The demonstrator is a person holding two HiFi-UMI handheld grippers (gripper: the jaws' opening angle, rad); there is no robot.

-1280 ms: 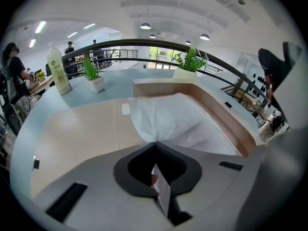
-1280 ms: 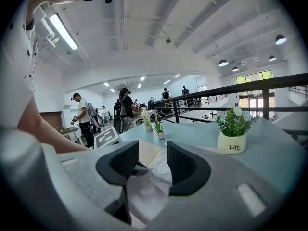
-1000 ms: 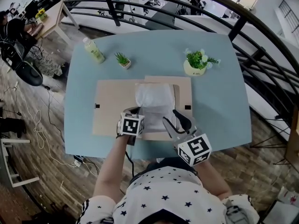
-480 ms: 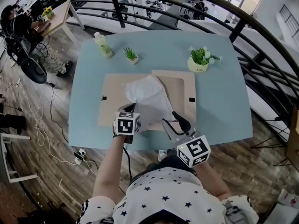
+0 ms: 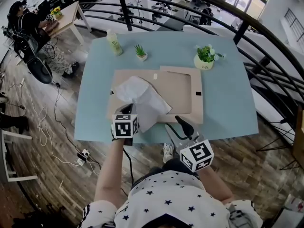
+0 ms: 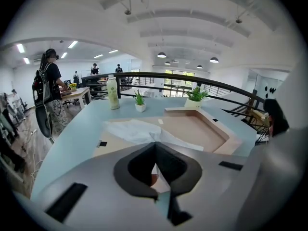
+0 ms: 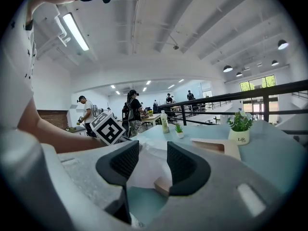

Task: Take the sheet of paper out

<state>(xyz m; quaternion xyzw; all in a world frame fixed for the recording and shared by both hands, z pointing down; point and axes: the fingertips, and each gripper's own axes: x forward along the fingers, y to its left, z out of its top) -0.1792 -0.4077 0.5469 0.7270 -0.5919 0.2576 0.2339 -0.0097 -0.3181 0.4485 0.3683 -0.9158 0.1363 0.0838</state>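
A crumpled white sheet of paper [image 5: 142, 96] hangs lifted over the left half of a tan wooden frame [image 5: 197, 87], whose shallow recess on the right lies bare. My left gripper [image 5: 125, 114] is shut on the sheet's near corner, by the table's front edge. In the left gripper view the jaws meet on the sheet [image 6: 137, 130], which spreads away beyond them over the frame [image 6: 219, 129]. My right gripper [image 5: 183, 125] hovers open at the frame's near edge, holding nothing. Its own view shows the right gripper [image 7: 153, 152] with a wide gap and the paper [image 7: 144, 170] below.
The light blue table [image 5: 228, 103] carries a pale bottle [image 5: 114, 42], a small plant [image 5: 140, 52] and a potted plant [image 5: 205, 58] along its far side. A black railing runs behind it. Cables lie on the wooden floor at left.
The left gripper has pulled the sheet up and leftward out of the frame's recess, which now lies bare. Both grippers have drawn back toward the near table edge.
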